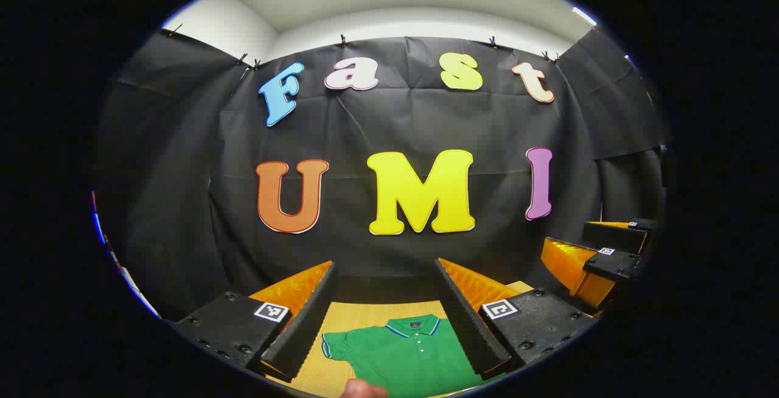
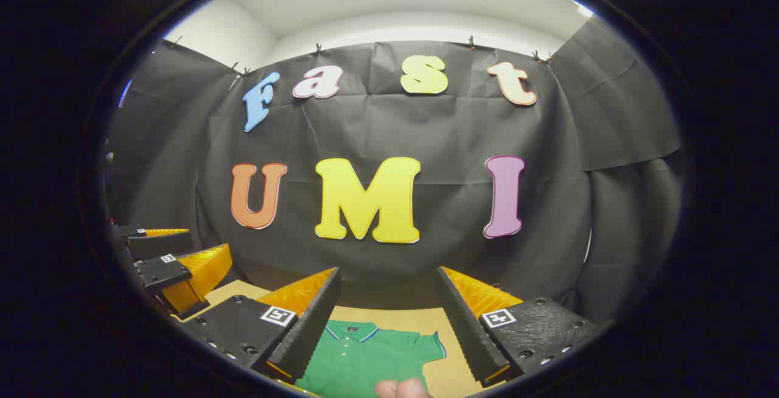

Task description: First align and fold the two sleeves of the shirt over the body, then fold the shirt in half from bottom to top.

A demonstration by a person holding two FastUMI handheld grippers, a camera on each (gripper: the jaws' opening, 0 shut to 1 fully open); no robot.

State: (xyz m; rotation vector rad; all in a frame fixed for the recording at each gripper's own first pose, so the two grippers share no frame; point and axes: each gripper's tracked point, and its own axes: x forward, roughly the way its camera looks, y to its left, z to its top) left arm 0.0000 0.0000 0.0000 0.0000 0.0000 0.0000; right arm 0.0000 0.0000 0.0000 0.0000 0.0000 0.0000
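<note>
Hovering above the table [image 1: 365,316], my left gripper [image 1: 386,273] and right gripper [image 2: 386,279] both gape released; the shirt [image 1: 408,355] lies flat at 6 o'clock.

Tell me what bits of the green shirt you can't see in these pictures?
- Bottom half of the green shirt: cut off by the lower edge, left gripper view.
- One sleeve: hidden behind a finger of the left gripper.
- Other sleeve: right gripper view, hidden behind a finger of the right gripper.
- Tiny chest logo: too small.

shirt [image 1: 414,355] hem cut off – fingertip [image 1: 363,390] too
</note>
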